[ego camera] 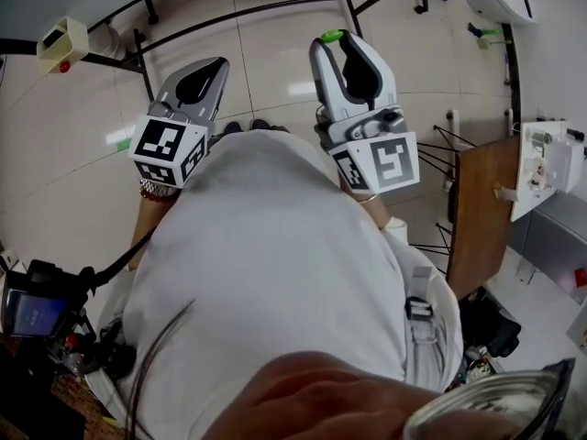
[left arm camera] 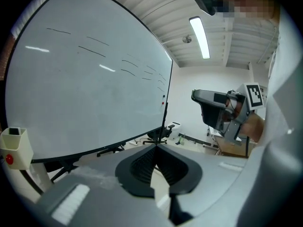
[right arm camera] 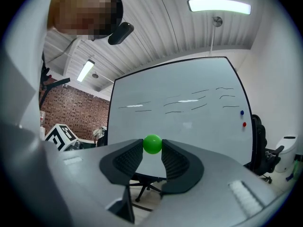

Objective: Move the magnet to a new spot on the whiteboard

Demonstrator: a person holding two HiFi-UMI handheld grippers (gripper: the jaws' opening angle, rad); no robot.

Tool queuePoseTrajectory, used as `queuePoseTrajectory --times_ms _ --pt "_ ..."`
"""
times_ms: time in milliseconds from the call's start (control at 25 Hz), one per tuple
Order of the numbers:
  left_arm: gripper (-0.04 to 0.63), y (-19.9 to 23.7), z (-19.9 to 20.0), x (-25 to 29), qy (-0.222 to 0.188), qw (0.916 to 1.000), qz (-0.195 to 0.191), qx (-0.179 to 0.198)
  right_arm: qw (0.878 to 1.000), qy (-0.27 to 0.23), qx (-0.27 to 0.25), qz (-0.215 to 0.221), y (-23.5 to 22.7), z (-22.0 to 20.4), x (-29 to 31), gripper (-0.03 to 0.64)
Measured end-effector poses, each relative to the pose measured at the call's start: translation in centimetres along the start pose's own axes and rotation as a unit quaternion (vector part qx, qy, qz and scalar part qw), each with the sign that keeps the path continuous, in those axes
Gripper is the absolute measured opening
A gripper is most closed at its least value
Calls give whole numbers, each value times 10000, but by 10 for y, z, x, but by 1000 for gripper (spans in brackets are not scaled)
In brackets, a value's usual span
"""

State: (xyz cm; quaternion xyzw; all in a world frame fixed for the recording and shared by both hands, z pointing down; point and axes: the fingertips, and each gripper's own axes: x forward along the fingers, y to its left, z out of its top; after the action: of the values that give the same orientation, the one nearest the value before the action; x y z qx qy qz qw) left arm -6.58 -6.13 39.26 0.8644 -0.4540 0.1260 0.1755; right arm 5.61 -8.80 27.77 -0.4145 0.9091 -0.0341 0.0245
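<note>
A pale tiled floor (ego camera: 73, 136) fills the head view, with a wooden table (ego camera: 481, 214) at the right edge. The person's white shirt (ego camera: 275, 255) takes up the middle. Both tools are held up in front of the chest. The left gripper (ego camera: 221, 63) points up and to the right with its tips together. The right gripper (ego camera: 332, 42) stands close beside it, pointing up, with a green magnet (ego camera: 330, 36) showing at its tip.

In the left gripper view, a large whiteboard (left arm camera: 85, 79) with a few faint pen strokes fills the left side, and a beige box (left arm camera: 13, 145) sits at its lower left corner. The left claw is clenched: its ribbed pads meet at the tips, with nothing between them.

In the right gripper view, the whiteboard stands ahead of the claw under a ribbed ceiling (right arm camera: 156, 27). The right claw grasps the magnet, a small round ball pinched at the very tips of the jaws, off the board and in front of its lower edge. A blue magnet (right arm camera: 242, 112) and a red magnet (right arm camera: 244, 124) sit on the board near its right edge. A brick wall (right arm camera: 71, 110) shows past the board's left edge.
</note>
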Motion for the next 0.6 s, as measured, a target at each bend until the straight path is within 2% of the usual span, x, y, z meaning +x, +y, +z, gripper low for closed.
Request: queuePoseTrajectory --times_ms 120,320,480,600 --pt "6 -6 8 2 -54 9999 -84 119 9999 -61 37 -79 -8 1 -1 126" --pt "6 -11 23 7 -136 9996 -106 232 9989 115 -446 -30 -9 6 9 127" --pt "6 -9 31 3 -208 9996 -22 201 9996 69 -278 84 -1 9 17 126" --pt "6 -4 29 2 -178 9998 24 46 9999 -28 125 107 3 18 21 126"
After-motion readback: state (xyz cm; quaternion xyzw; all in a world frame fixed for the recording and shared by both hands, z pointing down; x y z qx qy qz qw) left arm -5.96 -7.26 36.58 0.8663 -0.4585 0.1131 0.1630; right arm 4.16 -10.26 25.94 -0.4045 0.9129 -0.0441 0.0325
